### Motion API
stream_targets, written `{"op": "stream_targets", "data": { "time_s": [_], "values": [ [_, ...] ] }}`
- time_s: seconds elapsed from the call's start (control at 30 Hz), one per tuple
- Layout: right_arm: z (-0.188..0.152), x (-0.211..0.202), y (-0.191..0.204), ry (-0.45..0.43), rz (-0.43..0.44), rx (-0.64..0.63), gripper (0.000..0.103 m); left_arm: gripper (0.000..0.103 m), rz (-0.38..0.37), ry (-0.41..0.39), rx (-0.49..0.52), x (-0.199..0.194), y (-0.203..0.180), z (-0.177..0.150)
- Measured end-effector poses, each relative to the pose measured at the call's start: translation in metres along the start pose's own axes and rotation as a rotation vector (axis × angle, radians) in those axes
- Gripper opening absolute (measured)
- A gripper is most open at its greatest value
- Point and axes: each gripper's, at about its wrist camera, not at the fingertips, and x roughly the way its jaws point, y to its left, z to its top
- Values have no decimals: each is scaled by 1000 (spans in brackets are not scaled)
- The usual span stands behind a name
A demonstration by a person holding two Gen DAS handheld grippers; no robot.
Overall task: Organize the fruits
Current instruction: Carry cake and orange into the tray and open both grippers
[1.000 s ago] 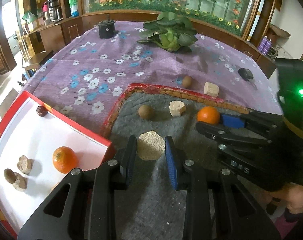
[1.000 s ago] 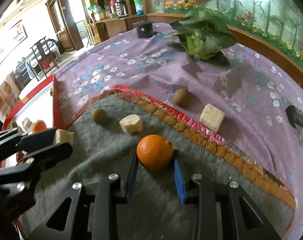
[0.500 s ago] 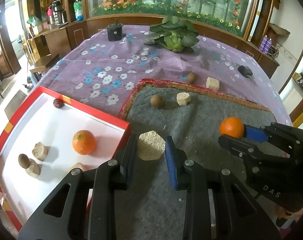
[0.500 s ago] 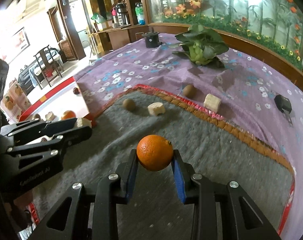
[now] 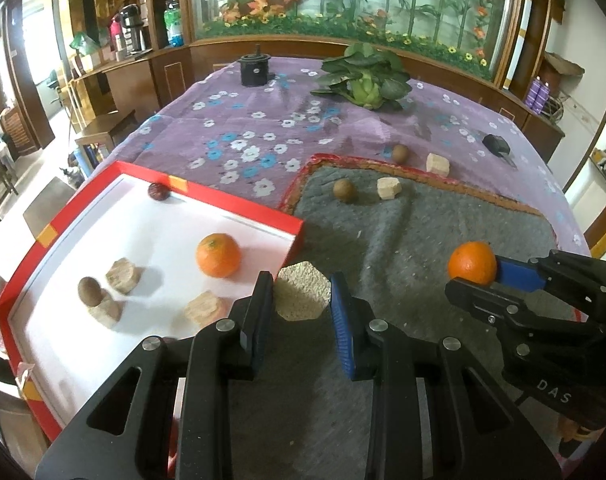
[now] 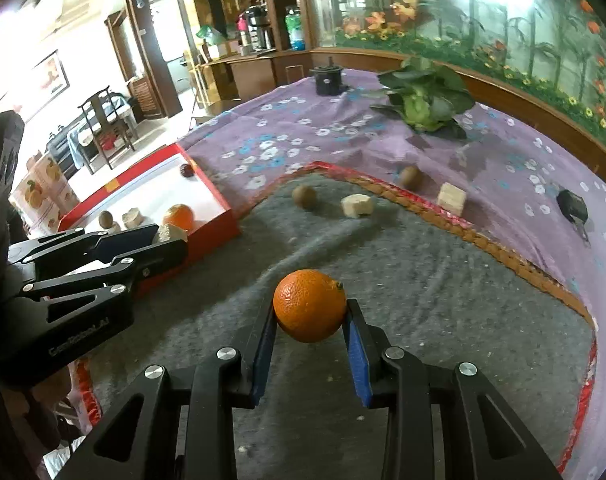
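Purple flowered cloth (image 5: 231,136) covered the counter, with a grey felt mat (image 5: 403,240) at near right and a red-rimmed white tray (image 5: 231,210) at near left already holding an orange (image 5: 217,255), beige blocks and brown fruits. Left tool (image 5: 301,297) was clenched on a beige hexagonal block (image 5: 301,297) just right of the tray's near corner, apparently lifted clear of the rim for a drop inside; right tool (image 6: 309,312) gripped a second orange (image 6: 309,311) above the mat, well right of the tray. Two brown fruits (image 5: 345,191) and two blocks (image 5: 389,188) lay far on the mat and cloth, likely next in line.
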Motion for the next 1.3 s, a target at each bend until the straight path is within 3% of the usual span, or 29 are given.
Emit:
{"op": "stream_targets", "data": {
  "time_s": [0.67,1.3],
  "values": [
    [16,6,78,-1,75,-157,33,28,72,-33,-92,-26,60,-15],
    [33,38,136,42,160,-264,32,28,167,-30,-203,-38,127,-32]
  ]
}}
